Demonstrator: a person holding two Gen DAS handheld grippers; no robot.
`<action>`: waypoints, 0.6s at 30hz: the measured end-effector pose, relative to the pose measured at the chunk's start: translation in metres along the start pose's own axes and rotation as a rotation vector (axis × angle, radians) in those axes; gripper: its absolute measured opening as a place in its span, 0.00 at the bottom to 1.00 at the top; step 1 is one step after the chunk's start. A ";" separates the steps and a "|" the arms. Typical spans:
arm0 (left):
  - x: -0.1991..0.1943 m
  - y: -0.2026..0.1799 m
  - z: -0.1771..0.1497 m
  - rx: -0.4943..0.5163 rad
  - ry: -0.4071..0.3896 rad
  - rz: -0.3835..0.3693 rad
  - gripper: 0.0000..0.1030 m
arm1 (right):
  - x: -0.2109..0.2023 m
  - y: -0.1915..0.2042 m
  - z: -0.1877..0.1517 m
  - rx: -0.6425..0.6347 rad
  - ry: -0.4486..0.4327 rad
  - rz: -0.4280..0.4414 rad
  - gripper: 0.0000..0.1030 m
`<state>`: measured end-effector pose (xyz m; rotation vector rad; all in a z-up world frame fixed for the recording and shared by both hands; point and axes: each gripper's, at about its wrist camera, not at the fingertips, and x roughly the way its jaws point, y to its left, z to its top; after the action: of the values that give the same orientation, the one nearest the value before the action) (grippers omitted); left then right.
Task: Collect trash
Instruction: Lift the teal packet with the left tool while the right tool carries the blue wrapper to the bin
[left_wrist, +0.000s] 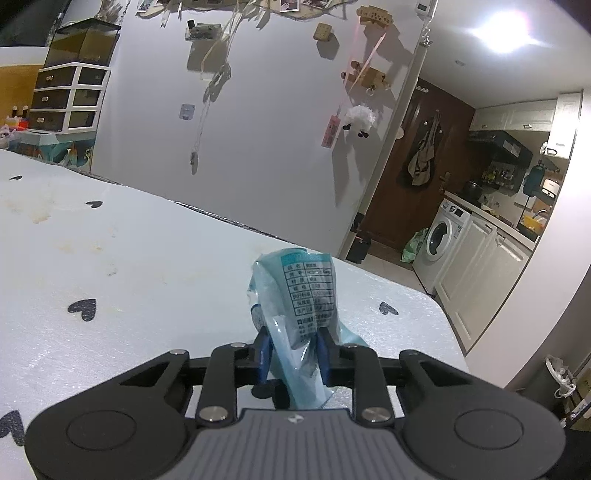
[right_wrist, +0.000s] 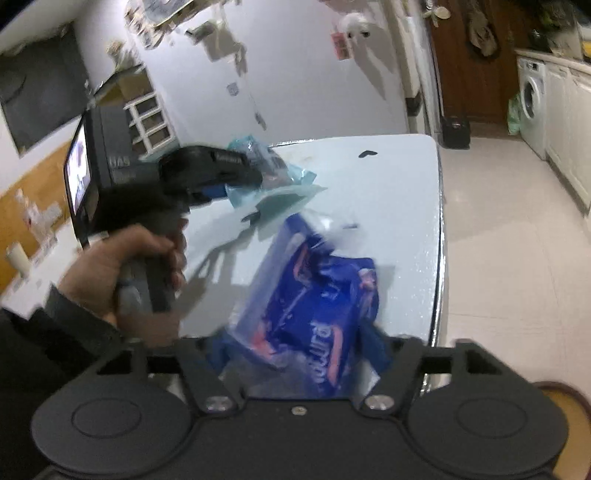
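The left gripper (left_wrist: 291, 345) has its blue fingers (left_wrist: 263, 350) clamped on a pale teal wrapper (left_wrist: 301, 295), held just above the white desk (left_wrist: 147, 258). The right gripper (right_wrist: 299, 354) is blurred; a blue plastic packet (right_wrist: 314, 295) sits between its fingers, apparently pinched, over the desk's near edge.

We are squeezing our left gripper (left_wrist: 291, 345) tight on the pale blue wrapper (left_wrist: 295, 295), its blue pads (left_wrist: 264, 352) pressing in from both sides. Our left hand (right_wrist: 122, 273) is wrapping the grip, dark sleeve (right_wrist: 55, 332) at the wrist. Our right gripper (right_wrist: 299, 350) is tilting downward, jaws partway apart around the dark blue packet (right_wrist: 317, 295); the blur is hiding whether they are pressing it.
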<state>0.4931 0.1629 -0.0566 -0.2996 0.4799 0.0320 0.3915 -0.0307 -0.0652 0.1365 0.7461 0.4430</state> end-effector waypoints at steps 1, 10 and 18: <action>-0.001 0.000 0.000 -0.001 -0.001 0.003 0.25 | -0.001 -0.001 0.000 -0.004 -0.008 0.008 0.48; -0.035 -0.006 -0.013 0.025 -0.026 0.028 0.25 | -0.027 -0.017 0.004 -0.041 -0.083 0.040 0.31; -0.091 -0.018 -0.026 0.062 -0.082 0.014 0.25 | -0.060 -0.024 -0.003 -0.084 -0.154 0.013 0.31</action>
<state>0.4027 0.1415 -0.0313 -0.2334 0.4002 0.0424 0.3591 -0.0785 -0.0363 0.0956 0.5746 0.4705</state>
